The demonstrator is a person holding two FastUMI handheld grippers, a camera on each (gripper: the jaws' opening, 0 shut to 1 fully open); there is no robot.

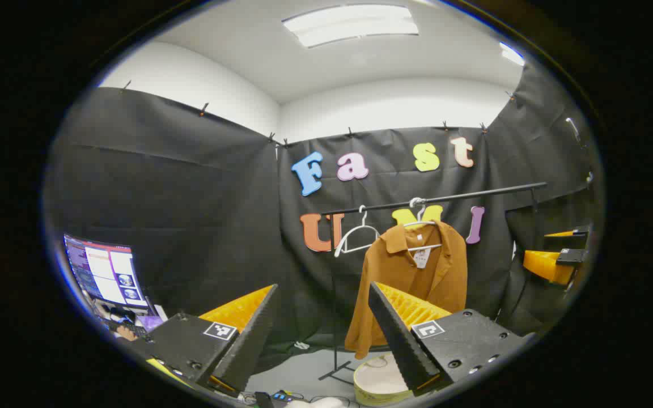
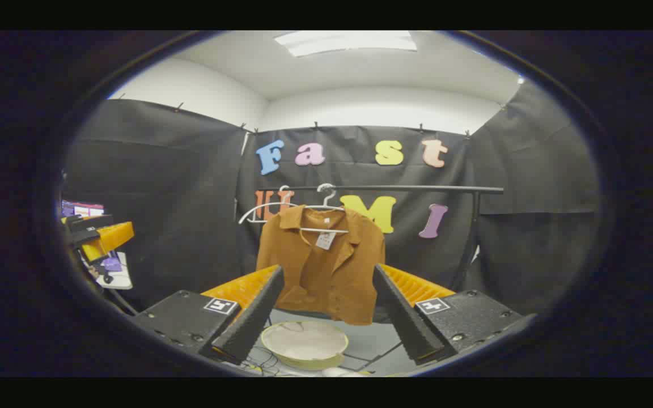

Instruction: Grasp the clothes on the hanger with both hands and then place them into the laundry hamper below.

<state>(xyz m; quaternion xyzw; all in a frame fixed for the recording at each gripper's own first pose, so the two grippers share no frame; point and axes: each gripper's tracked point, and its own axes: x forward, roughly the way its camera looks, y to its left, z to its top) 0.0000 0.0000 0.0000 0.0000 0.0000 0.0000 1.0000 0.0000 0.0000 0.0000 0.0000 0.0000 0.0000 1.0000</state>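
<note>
Clearly nothing is done yet: the brown shirt (image 2: pixel 326 266) hangs on its hanger (image 2: pixel 326 218) above the hamper (image 2: pixel 305 343), both tongs (image 1: pixel 321 334) (image 2: pixel 326 323) spread and empty.

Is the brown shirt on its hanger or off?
On: the brown shirt hangs from a white hanger on the rail, above the hamper.

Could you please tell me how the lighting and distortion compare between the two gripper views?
Left gripper view: brighter, the ceiling light panel glaring, the black clothes rail bowed by the fisheye. Right gripper view: dimmer and warmer, the rust-brown shirt sharp, the rail nearly straight.
</note>
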